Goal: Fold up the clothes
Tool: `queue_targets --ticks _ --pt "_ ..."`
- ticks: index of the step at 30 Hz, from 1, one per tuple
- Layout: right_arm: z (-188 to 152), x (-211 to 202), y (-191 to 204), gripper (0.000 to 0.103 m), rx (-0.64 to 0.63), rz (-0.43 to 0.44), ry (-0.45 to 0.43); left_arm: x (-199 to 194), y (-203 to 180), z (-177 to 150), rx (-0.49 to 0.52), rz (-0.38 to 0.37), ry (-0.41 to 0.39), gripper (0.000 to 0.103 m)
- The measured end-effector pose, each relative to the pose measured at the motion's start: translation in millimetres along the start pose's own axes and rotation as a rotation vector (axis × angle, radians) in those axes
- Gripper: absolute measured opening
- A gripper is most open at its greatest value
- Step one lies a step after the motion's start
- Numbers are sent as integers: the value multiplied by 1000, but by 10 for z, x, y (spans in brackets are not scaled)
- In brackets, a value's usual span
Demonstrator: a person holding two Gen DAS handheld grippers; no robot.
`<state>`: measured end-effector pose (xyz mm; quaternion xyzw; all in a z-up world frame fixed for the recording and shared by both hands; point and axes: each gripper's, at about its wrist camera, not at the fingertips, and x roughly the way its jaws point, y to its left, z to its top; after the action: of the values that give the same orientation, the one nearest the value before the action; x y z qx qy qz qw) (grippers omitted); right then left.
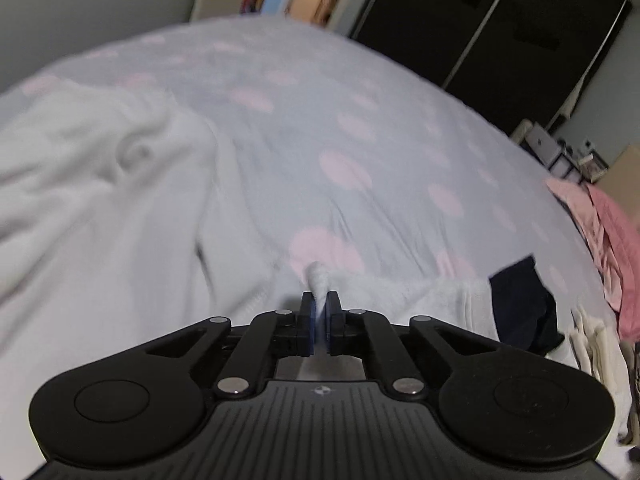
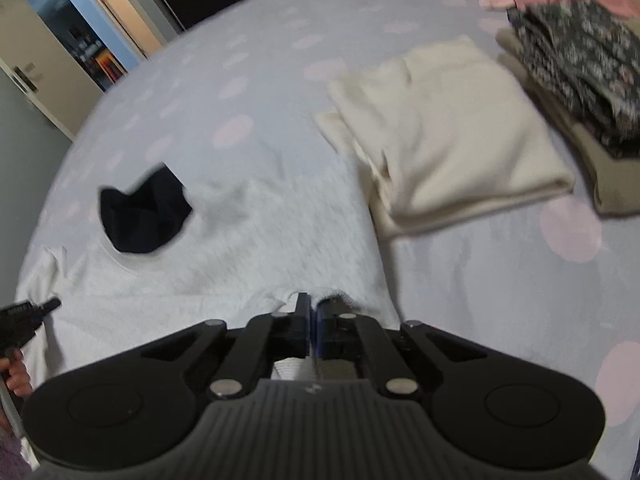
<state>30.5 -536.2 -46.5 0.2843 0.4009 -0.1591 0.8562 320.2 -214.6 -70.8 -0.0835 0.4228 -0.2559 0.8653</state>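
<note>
Both the left gripper [image 1: 320, 308] and the right gripper [image 2: 314, 312] were pinched tight on the near hem of the pale grey garment [image 2: 240, 248] spread on the dotted bedsheet [image 2: 460, 280], apparently ready to lift and fold it toward the far side.

Pink-dotted bed [image 2: 280, 80] carries white garment [image 2: 240, 248], cream fold [image 2: 452, 128], floral stack [image 2: 580, 68].
</note>
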Motion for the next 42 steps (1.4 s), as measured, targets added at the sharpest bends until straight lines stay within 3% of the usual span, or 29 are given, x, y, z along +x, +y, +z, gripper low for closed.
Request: queue_targets --ticks 2,6,11,13,15,18,21,23,26,34,42 --pt "6 -21 62 3 -43 -5 -48 -55 81 34 -21 -17 -13 3" --pt "6 -11 208 3 -146 -29 -132 35 46 38 4 24 5 3" --pt "-15 228 135 19 -125 -113 -95 94 9 42 -19 61 28 10" --pt "-8 201 77 32 -92 -120 -97 5 3 39 26 76 11 18" --pt "-17 136 59 32 -85 -113 -113 -133 -7 10 98 92 -2 26" --pt "-76 58 110 32 -117 -72 -114 -346 4 -78 174 85 9 26" --pt "-165 13 177 36 -162 -50 -94 -562 30 -210 233 85 38 29" --pt "-239 -2 225 44 -198 -48 -72 -706 58 -321 275 95 66 32" --pt "-370 -51 248 50 -255 -54 -39 -934 128 -504 319 100 107 43" --pt "-830 -274 219 52 -392 -40 79 -1547 273 -992 408 88 169 44" --pt "-1708 -747 368 57 -766 34 99 -2121 1 -1704 698 -7 166 45"
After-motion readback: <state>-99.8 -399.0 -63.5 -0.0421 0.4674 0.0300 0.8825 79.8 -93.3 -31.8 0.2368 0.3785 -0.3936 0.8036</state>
